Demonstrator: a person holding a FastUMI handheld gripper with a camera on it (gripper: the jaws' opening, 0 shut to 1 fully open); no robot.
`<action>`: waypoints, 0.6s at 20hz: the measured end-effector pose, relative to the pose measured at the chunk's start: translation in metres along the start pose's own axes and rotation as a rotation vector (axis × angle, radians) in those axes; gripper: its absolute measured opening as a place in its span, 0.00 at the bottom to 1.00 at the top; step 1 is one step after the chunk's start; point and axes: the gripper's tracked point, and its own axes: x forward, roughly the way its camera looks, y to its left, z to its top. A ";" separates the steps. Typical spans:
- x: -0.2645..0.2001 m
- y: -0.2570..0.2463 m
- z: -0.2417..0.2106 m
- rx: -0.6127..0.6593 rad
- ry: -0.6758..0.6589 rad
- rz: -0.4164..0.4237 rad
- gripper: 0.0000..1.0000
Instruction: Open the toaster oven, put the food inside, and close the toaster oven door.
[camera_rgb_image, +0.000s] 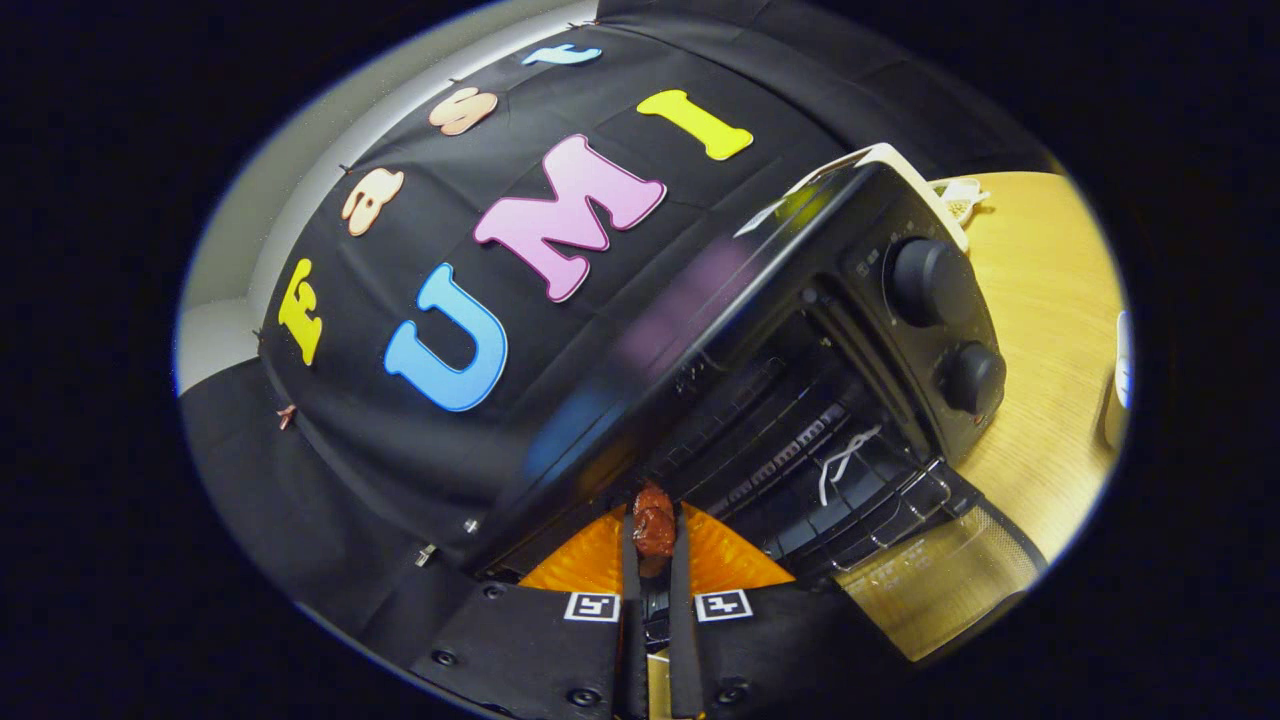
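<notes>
My gripper (654, 530) is shut on a small reddish-brown piece of food (653, 527), pinched between the fingertips. The view is strongly tilted. Just beyond the fingers stands the black toaster oven (790, 290) with its door (935, 580) hanging open, glass facing out. The wire rack (860, 510) and the dark inside of the oven lie a little ahead of the food and to its right. Two round knobs (930, 280) sit on the oven's control panel.
The oven stands on a light wooden table (1050, 300). A white object (1120, 380) rests on the table beyond the knobs. Black cloth wall rises behind and beside the oven.
</notes>
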 end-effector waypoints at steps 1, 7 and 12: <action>0.002 -0.002 -0.005 -0.006 0.004 -0.007 0.13; -0.001 -0.006 0.006 -0.059 -0.034 -0.018 0.19; -0.015 -0.021 0.009 -0.175 0.011 -0.062 0.83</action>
